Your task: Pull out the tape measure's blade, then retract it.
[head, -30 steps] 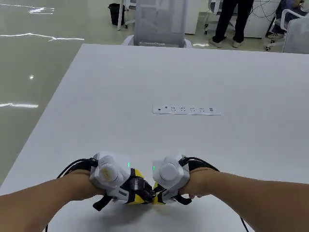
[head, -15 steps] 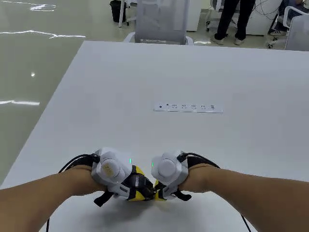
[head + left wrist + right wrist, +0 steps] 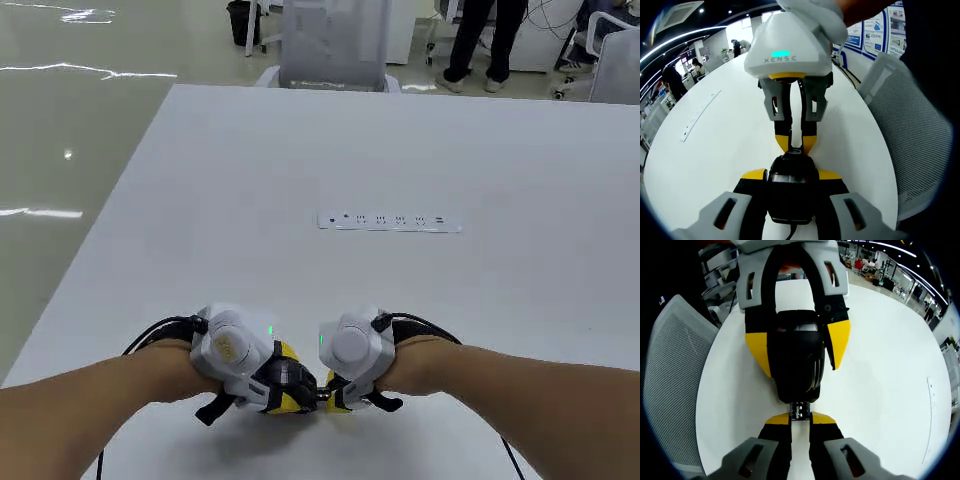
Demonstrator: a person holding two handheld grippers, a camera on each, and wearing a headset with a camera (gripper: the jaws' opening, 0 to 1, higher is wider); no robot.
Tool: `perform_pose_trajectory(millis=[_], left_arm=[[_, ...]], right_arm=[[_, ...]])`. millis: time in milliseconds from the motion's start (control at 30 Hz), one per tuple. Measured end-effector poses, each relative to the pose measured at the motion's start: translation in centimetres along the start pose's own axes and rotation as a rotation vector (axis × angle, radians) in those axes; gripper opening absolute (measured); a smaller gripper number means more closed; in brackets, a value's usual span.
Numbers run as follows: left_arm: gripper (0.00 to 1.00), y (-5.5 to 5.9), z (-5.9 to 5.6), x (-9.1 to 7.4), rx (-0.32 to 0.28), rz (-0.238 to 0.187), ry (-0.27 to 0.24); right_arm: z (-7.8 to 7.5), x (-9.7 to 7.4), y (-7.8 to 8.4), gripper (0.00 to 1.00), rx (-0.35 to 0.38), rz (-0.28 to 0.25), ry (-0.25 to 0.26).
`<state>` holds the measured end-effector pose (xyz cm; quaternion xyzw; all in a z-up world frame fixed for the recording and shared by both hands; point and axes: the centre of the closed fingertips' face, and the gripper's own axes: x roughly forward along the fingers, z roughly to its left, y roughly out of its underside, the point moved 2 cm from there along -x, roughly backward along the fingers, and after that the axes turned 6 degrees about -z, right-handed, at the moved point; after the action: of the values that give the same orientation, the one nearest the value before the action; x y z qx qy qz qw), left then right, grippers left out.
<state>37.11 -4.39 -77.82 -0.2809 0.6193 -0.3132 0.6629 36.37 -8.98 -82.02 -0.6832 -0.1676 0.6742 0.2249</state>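
- White table (image 3: pixel 300 150): the work sits near its front edge.
- Left gripper (image 3: pixel 792 175) is clamped around the tape measure (image 3: pixel 795 365).
- Right gripper (image 3: pixel 800 419), nearly closed, pinches the blade (image 3: pixel 800 410) tip.
- The blade is barely out, so I judge both 2 steps remain.

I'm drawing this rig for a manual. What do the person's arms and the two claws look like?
The left claw and right claw match: white rounded housing with a green light, grey slotted jaws, black tips capped yellow. The right housing reads XENSE. Black cables trail from both. Forearms are bare, no sleeves.
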Motion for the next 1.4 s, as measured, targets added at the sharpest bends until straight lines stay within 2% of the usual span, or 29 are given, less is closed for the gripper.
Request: perform_pose_trajectory(millis=[400,1400], left_arm=[[0.31,0.1,0.1,0.1,-0.011,0.026,-0.001],[0.32,0.2,0.1,0.2,-0.014,0.039,0.001]], right_arm=[[0.0,-0.6,0.9,0.1,0.0,0.02,0.002],[0.0,-1.5,2.2,0.11,0.004,0.045,-0.003]])
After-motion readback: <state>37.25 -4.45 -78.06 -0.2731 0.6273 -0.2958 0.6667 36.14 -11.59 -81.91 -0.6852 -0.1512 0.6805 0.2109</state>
